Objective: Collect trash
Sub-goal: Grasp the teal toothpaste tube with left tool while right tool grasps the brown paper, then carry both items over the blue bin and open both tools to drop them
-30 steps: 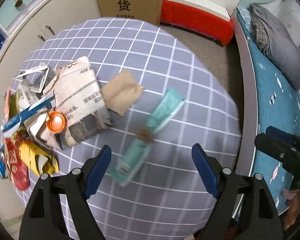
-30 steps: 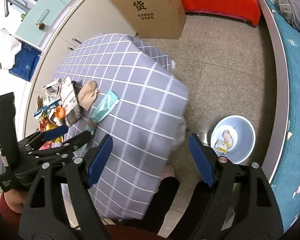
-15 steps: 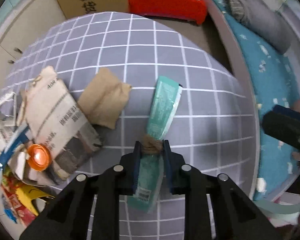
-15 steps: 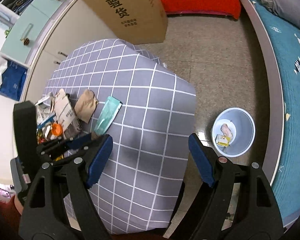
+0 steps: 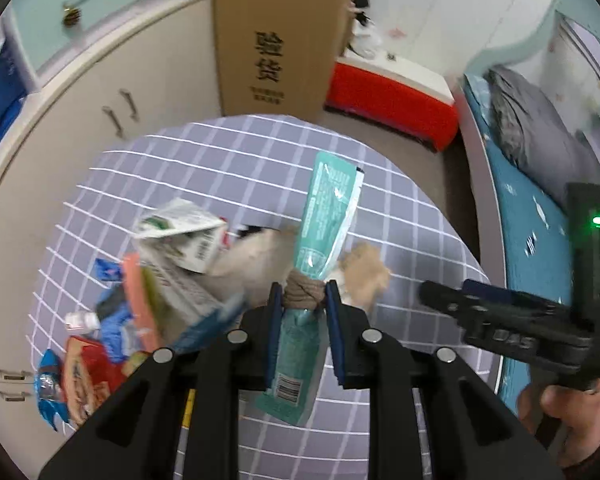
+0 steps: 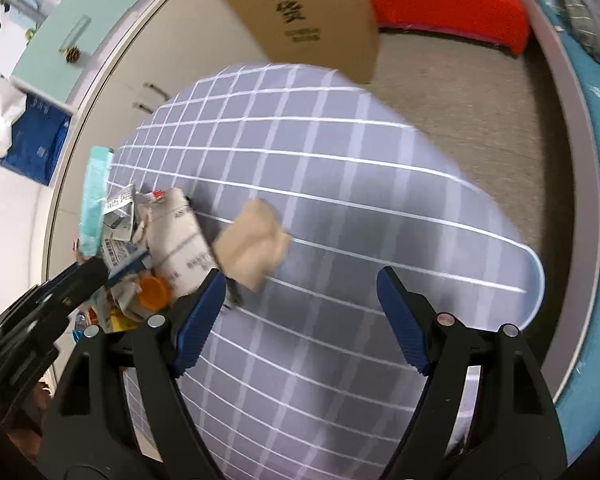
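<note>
My left gripper (image 5: 303, 300) is shut on a long teal wrapper (image 5: 324, 224) tied at its middle with brown string, and holds it lifted above the table; the wrapper also shows at the left of the right wrist view (image 6: 94, 196). My right gripper (image 6: 300, 300) is open and empty above the grey checked table (image 6: 360, 184), just right of a crumpled brown paper (image 6: 254, 246). A pile of trash (image 5: 168, 280) lies at the table's left: a carton, newspaper, coloured wrappers and an orange cap (image 6: 153, 290).
A tall cardboard box (image 5: 278, 36) stands behind the table. A red bench (image 5: 392, 100) is beyond it. A bed with a teal cover (image 5: 540, 216) runs along the right. Cream cabinets (image 5: 80, 112) line the left wall.
My left gripper closed on the teal wrapper and lifted it off the table. My right gripper moved in low over the table toward the brown paper, still open.
</note>
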### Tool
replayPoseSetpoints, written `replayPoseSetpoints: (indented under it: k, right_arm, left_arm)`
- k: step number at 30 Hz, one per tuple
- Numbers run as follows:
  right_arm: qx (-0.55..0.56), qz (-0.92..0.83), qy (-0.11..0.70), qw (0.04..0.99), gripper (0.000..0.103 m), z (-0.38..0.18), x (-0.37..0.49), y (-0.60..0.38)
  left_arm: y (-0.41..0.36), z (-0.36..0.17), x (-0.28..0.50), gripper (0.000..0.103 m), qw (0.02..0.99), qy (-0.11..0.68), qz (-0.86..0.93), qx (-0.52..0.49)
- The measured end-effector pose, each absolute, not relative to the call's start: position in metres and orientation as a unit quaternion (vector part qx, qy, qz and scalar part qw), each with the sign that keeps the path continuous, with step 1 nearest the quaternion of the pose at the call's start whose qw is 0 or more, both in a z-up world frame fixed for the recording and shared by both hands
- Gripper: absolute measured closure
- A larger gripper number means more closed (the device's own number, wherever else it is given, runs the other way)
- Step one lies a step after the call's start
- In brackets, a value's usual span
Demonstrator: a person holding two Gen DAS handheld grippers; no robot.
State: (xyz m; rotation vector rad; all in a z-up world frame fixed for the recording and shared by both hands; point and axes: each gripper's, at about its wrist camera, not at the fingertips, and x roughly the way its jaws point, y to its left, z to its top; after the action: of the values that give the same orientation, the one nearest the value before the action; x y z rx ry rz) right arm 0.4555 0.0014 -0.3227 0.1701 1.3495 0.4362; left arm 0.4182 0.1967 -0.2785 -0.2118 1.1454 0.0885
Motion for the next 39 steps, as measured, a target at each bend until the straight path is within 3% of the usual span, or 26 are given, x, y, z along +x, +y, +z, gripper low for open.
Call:
replayPoseSetpoints:
  k: [5, 7, 8, 9, 12, 20, 28, 37, 39]
  right_arm:
    - [0.069, 0.201, 0.622, 0.754, 0.026, -0.34, 0.473, 0.033]
    - [0.06, 0.206, 0.624, 0.752, 0.033, -0.344, 0.477, 0.043]
    - [0.052, 0.209, 0.628, 0.747, 0.045, -0.348, 0.479, 0.047]
    - [0.045, 0.214, 0.636, 0.74, 0.065, -0.354, 0.48, 0.051]
    - [0.035, 0.23, 0.636, 0.736, 0.085, -0.356, 0.479, 0.051]
    - [0.097, 0.214, 0.625, 0.745, 0.087, -0.339, 0.476, -0.026]
    - [0.152, 0.152, 0.616, 0.758, 0.087, -0.324, 0.464, -0.162]
    - [0.185, 0.041, 0.648, 0.738, 0.087, -0.371, 0.446, -0.312]
    - [0.21, 0.031, 0.652, 0.728, 0.082, -0.39, 0.446, -0.336]
  left_arm:
    - [0.21, -0.276, 0.409, 0.083, 0.833, 0.54, 0.059, -0.107]
    - [0.212, -0.278, 0.406, 0.083, 0.832, 0.541, 0.06, -0.105]
    - [0.211, -0.278, 0.407, 0.083, 0.832, 0.542, 0.06, -0.105]
    - [0.212, -0.279, 0.407, 0.083, 0.831, 0.542, 0.06, -0.106]
    - [0.208, -0.28, 0.408, 0.083, 0.831, 0.544, 0.057, -0.105]
    - [0.164, -0.279, 0.422, 0.083, 0.829, 0.549, 0.022, -0.103]
    - [0.053, -0.295, 0.448, 0.083, 0.812, 0.576, -0.059, -0.077]
    - [-0.091, -0.345, 0.468, 0.083, 0.757, 0.634, -0.143, -0.066]
    - [-0.116, -0.361, 0.473, 0.083, 0.743, 0.649, -0.147, -0.067]
